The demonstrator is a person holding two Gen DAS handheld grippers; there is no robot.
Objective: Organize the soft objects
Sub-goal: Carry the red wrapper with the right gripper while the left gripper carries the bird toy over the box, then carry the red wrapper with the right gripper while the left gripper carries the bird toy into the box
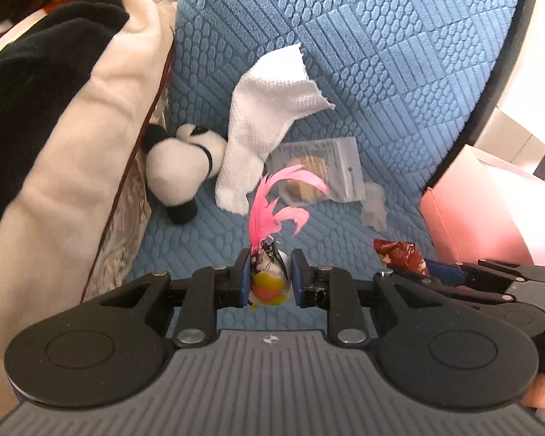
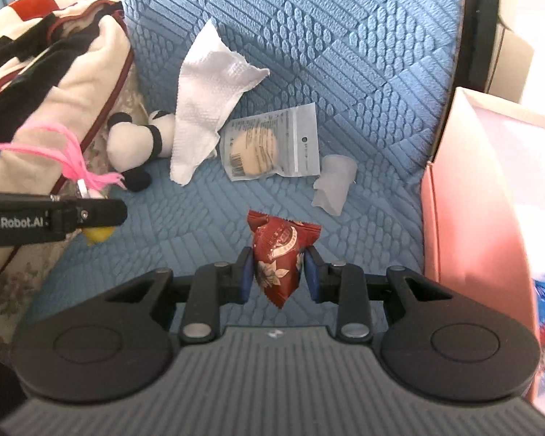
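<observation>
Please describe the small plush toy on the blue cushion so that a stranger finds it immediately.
On the blue quilted cushion, look at its left edge beside the pile of blankets. The plush panda lies there, partly under a white paper towel; only it is black-and-white and fuzzy.

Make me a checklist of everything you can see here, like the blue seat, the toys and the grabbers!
Surface: blue cushion, textured, on a round seat.
Job's things: feather toy in the left gripper; red packet in the right gripper; panda lying by the blanket, partly under the tissue.
Clutter: clear pouch with a round tan thing inside; crumpled plastic.
Grippers: both sets of fingers closed on their things, raised off the cushion.
Cables: nothing seen.
Surroundings: pink box on the right.
</observation>
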